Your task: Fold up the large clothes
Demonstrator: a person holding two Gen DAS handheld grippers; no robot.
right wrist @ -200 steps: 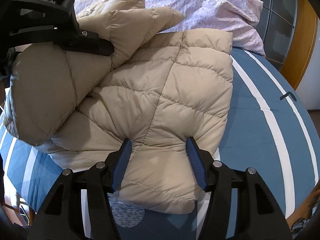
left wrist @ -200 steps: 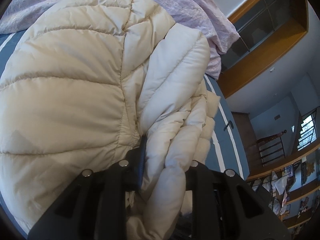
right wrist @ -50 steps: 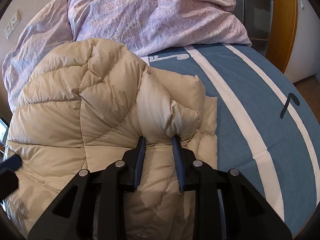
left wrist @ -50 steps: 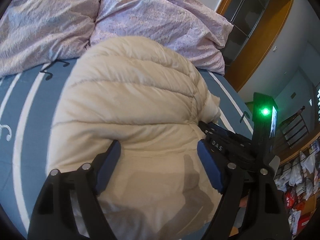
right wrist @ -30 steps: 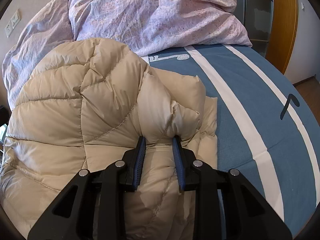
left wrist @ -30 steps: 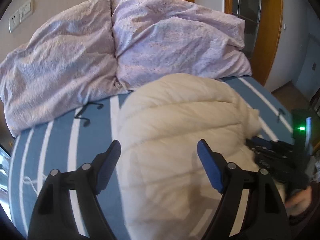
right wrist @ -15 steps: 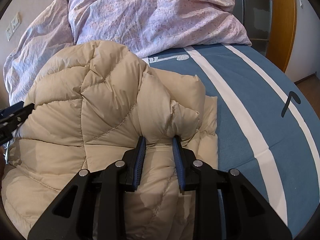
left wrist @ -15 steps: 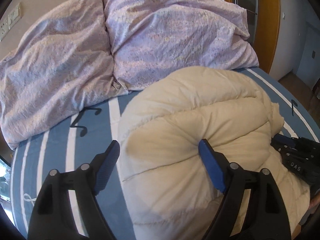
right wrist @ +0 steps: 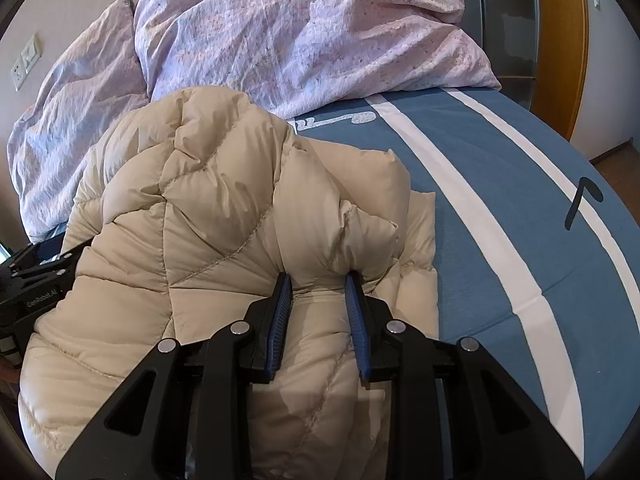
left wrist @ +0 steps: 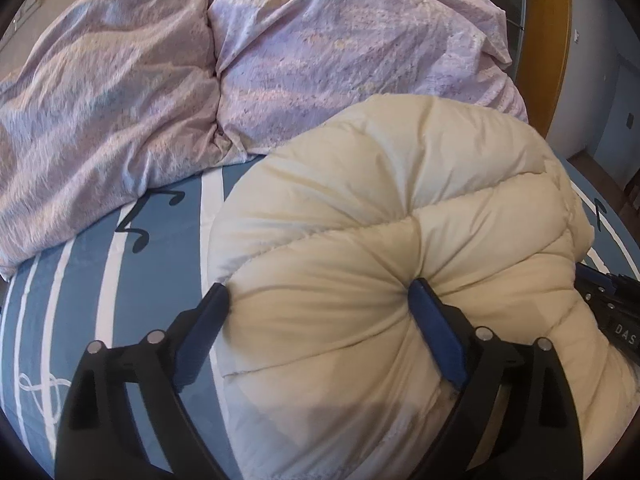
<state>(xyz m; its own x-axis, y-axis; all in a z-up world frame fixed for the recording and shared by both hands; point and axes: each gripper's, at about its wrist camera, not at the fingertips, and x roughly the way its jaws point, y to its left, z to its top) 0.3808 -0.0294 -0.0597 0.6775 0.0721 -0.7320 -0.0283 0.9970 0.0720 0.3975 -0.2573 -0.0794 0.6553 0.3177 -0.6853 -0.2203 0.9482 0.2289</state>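
A cream puffer jacket lies bundled on the blue striped bed sheet. My left gripper straddles the jacket's near left bulge with its jaws opening wide. One blue pad dents the padding and the other sits at the jacket's left edge, without a clamp. In the right wrist view my right gripper is shut on a thick fold of the jacket near its right side. The left gripper's black body shows at that view's left edge, and the right gripper at the left view's right edge.
Lilac pillows are piled at the head of the bed behind the jacket. Bare sheet stretches to the right of the jacket. A wooden door frame and a wall socket stand beyond.
My left gripper has come down onto the jacket's left side and its jaws have spread wider. The right gripper has kept its hold on the fold without moving.
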